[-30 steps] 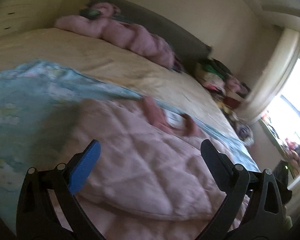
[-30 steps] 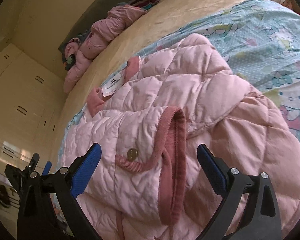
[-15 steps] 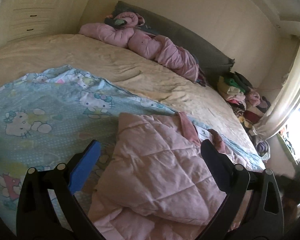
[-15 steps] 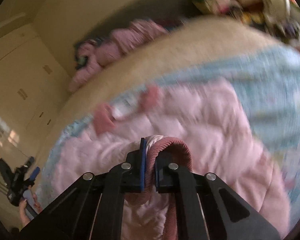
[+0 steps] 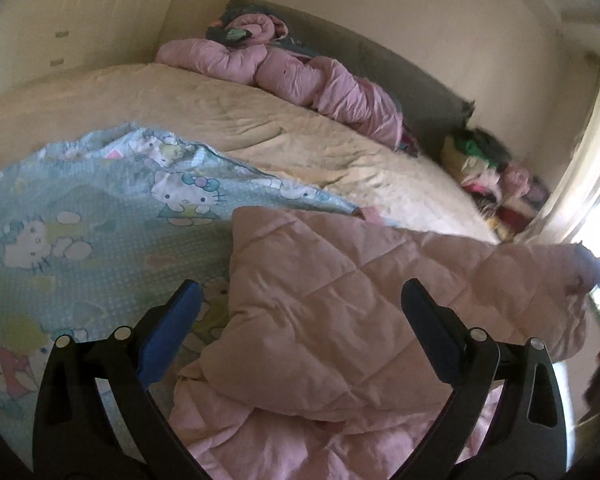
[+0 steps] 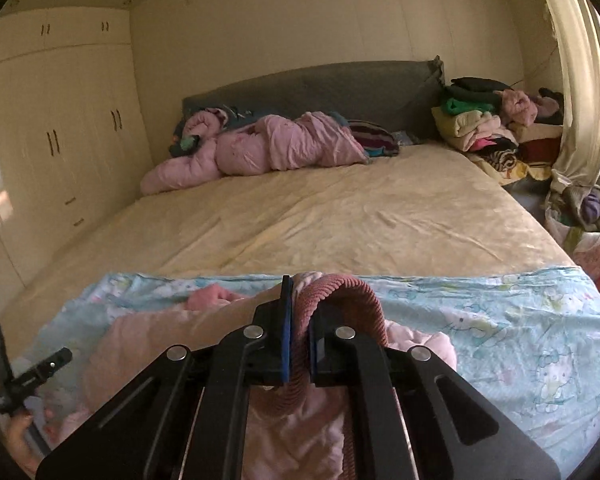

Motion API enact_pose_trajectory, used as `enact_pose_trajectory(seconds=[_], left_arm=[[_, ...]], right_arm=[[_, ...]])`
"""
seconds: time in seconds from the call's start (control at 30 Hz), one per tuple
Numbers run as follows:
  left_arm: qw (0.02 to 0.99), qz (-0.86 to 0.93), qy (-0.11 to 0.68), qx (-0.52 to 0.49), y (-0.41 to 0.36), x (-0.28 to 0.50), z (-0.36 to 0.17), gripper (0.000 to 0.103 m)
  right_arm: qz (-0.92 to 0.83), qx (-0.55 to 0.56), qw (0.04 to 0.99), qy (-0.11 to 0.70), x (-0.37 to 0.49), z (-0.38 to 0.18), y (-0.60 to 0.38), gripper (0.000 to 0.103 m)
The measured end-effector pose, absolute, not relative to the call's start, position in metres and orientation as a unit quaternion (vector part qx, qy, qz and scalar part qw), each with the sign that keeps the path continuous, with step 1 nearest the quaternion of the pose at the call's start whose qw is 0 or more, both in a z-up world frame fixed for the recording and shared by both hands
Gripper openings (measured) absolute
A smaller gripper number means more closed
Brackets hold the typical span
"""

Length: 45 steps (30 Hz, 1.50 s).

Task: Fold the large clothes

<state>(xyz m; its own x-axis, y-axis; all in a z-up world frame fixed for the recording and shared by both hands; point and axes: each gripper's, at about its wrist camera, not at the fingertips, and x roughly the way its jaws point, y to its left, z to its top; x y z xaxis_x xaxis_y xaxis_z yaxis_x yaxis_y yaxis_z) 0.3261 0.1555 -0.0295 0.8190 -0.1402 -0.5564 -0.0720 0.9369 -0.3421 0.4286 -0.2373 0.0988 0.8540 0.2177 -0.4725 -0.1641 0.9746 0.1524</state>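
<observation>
Over the bed, right tool (image 6: 299,328) now clamps cuff (image 6: 340,288) (raised).

Bare yellow sheet (image 6: 340,216) across mid frame of the right wrist view, wide open for passing. Upper centre blocked by bunched pink bedding (image 6: 268,148) against the headboard (image 6: 320,84). Clothes pile (image 6: 484,128) and bag (image 6: 588,224) crowd the right edge. Wardrobe (image 6: 52,152) walls the left. Pink jacket (image 5: 340,312) fills the lower frame.

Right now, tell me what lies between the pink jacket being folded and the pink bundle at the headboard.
In the right wrist view: the cartoon-print sheet, then bare cream bedsheet up to the pink bundle.
</observation>
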Motion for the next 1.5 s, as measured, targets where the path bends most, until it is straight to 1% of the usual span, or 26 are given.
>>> enact_pose_trajectory(seconds=[0.1, 0.23, 0.53, 0.83, 1.0, 1.03, 1.07, 1.1, 1.13, 1.17, 1.3, 1.33, 1.37, 1.43, 1.5], left_arm=[[0.941, -0.019, 0.306, -0.144, 0.141, 0.331, -0.031, 0.094], [0.941, -0.048, 0.304, -0.139, 0.131, 0.334, -0.031, 0.094], [0.937, -0.081, 0.322, -0.113, 0.105, 0.343, -0.035, 0.094], [0.928, -0.087, 0.356, -0.063, 0.086, 0.35, -0.049, 0.094], [0.915, -0.08, 0.394, -0.038, 0.081, 0.357, -0.066, 0.094], [0.913, -0.08, 0.399, -0.035, 0.081, 0.357, -0.069, 0.094], [0.911, -0.079, 0.403, -0.036, 0.081, 0.357, -0.072, 0.094], [0.91, -0.081, 0.406, -0.039, 0.082, 0.358, -0.074, 0.094], [0.908, -0.081, 0.409, -0.042, 0.083, 0.359, -0.076, 0.094], [0.906, -0.082, 0.412, -0.046, 0.085, 0.359, -0.078, 0.094], [0.901, -0.084, 0.423, -0.057, 0.088, 0.36, -0.082, 0.094], [0.9, -0.084, 0.423, -0.056, 0.087, 0.359, -0.082, 0.094], [0.9, -0.085, 0.424, -0.056, 0.087, 0.359, -0.083, 0.094], [0.899, -0.086, 0.425, -0.058, 0.088, 0.359, -0.084, 0.094], [0.9, -0.086, 0.424, -0.059, 0.087, 0.358, -0.085, 0.094]], right_arm=[[0.085, 0.074, 0.957, 0.266, 0.438, 0.086, -0.245, 0.005], [0.071, 0.085, 0.953, 0.282, 0.446, 0.067, -0.253, 0.005], [0.056, 0.101, 0.947, 0.299, 0.453, 0.047, -0.253, 0.005], [0.053, 0.105, 0.942, 0.313, 0.453, 0.041, -0.254, 0.006], [0.062, 0.114, 0.939, 0.32, 0.451, 0.04, -0.255, 0.009], [0.061, 0.114, 0.939, 0.319, 0.449, 0.04, -0.256, 0.014], [0.061, 0.114, 0.939, 0.32, 0.448, 0.041, -0.257, 0.026], [0.06, 0.116, 0.938, 0.322, 0.445, 0.041, -0.258, 0.032], [0.053, 0.119, 0.938, 0.321, 0.442, 0.042, -0.26, 0.046], [0.043, 0.12, 0.941, 0.313, 0.437, 0.044, -0.262, 0.054], [0.04, 0.115, 0.953, 0.277, 0.42, 0.06, -0.265, 0.055], [0.048, 0.11, 0.954, 0.274, 0.417, 0.062, -0.263, 0.059], [0.057, 0.103, 0.954, 0.274, 0.415, 0.064, -0.259, 0.065], [0.09, 0.082, 0.951, 0.284, 0.412, 0.065, -0.242, 0.072], [0.117, 0.057, 0.946, 0.298, 0.41, 0.062, -0.222, 0.076]])
